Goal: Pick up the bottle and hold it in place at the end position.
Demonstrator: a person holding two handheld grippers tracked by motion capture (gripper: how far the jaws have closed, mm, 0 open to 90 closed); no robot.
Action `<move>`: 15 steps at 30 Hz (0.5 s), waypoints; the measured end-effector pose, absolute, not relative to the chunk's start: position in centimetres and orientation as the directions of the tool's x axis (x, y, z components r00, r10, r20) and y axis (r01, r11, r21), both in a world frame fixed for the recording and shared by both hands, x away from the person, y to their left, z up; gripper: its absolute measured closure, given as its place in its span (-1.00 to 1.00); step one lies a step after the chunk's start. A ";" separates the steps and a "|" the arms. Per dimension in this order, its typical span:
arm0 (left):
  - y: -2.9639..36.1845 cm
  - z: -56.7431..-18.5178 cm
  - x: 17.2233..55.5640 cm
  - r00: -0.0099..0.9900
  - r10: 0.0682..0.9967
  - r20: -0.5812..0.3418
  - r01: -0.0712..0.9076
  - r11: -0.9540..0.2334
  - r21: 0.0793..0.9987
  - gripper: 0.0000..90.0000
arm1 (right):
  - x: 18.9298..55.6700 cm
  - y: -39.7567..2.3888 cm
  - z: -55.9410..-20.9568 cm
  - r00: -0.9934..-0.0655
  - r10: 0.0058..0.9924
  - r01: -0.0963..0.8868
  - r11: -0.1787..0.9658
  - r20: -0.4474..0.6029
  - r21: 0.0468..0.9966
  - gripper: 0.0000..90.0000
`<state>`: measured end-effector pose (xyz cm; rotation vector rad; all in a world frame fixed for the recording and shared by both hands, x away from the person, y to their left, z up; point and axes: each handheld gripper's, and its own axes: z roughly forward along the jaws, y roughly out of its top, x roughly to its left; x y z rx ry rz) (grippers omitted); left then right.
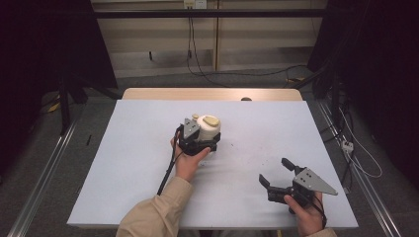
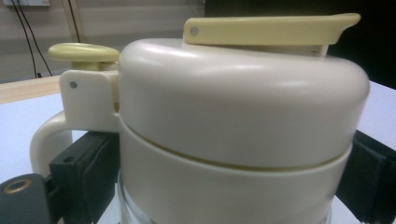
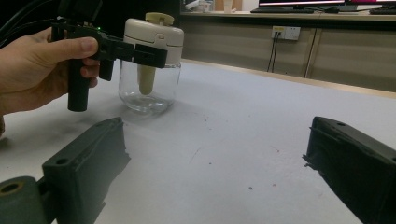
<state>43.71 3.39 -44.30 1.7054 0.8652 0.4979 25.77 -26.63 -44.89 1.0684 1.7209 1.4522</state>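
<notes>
Jar [image 1: 209, 129] with a clear glass body and a cream plastic top stands upright on the pale table [image 1: 123, 163], slightly left of centre and toward the far half of the surface. Its top carries a yellowish flip lever [image 2: 266, 30] lying flat across the crown, a round yellowish button [image 2: 84, 52] at the hinge side, and a cream handle [image 2: 49, 137] curving downward. In the right gripper view a pale tube [image 3: 146, 78] hangs inside the glass [image 3: 149, 88]. Left gripper [image 1: 197, 143] is clamped on the jar at the lower band of the cream top, one black jaw pressed to each side, as the left gripper view shows. The person's left hand [image 1: 190, 163] holds this gripper from the near side, a tan sleeve [image 1: 155, 212] running to the table's near edge, with a black cable [image 1: 168, 170] trailing along it. Right gripper [image 1: 276, 175] sits well apart from the jar, near the right near corner of the table, its jaws spread wide with bare table between them; the right hand [image 1: 309, 215] grips it from the near edge. Small dark specks [image 3: 205, 119] mark the table surface between the two grippers.
</notes>
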 end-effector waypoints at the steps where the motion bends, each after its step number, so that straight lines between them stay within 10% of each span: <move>1: 3.3 -44.2 43.8 0.646 0.756 -0.100 0.292 -0.125 0.948 -0.85 | 25.8 -26.6 -44.9 -0.467 0.884 0.180 0.059 0.032 0.982 -0.91; 15: 2.8 -44.3 44.3 0.650 0.753 -0.100 0.297 -0.130 0.946 -0.85 | 25.7 -26.7 -44.9 -0.467 0.883 0.176 0.058 0.032 0.983 -0.91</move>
